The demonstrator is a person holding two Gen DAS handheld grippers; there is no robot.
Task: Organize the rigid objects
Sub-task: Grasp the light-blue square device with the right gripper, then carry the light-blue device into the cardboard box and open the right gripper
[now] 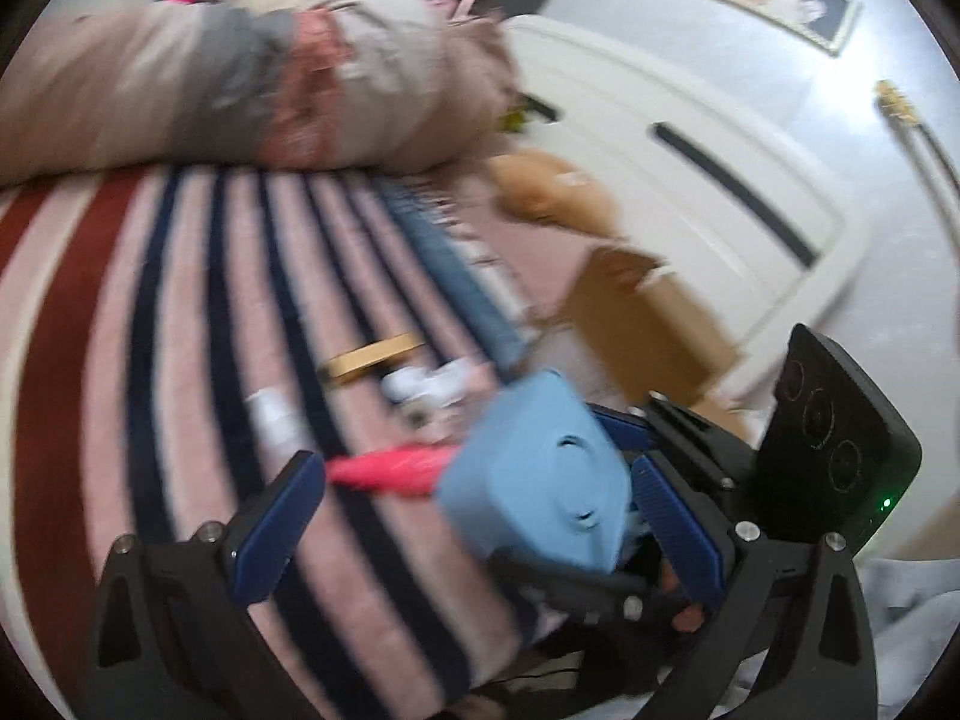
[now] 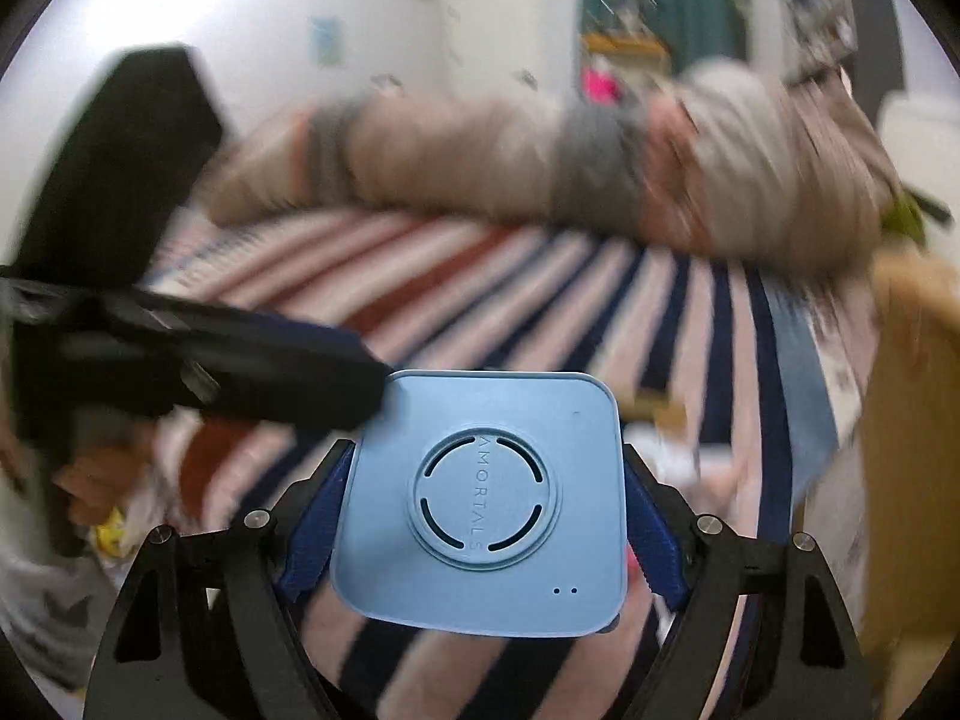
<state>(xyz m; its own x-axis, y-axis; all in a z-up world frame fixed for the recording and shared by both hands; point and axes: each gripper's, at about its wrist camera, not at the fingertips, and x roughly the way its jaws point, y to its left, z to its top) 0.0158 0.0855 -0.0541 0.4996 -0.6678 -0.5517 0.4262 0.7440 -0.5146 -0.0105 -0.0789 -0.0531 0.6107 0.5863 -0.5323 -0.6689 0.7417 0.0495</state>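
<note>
My right gripper (image 2: 480, 516) is grasping the blue box (image 2: 486, 504) above the striped bed (image 2: 540, 282); left gripper (image 1: 474, 516) released; I am carrying it level.

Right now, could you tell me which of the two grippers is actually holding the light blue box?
The right gripper: its blue fingers clamp the light blue box on both sides, whereas the left gripper is open.

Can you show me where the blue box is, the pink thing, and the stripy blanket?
blue box (image 2: 486, 504), right wrist view, on the round ring of its flat face.
pink thing (image 1: 390, 471), left wrist view, on its middle; too blurred to name.
stripy blanket (image 1: 198, 312), left wrist view, on a bare striped patch.
</note>
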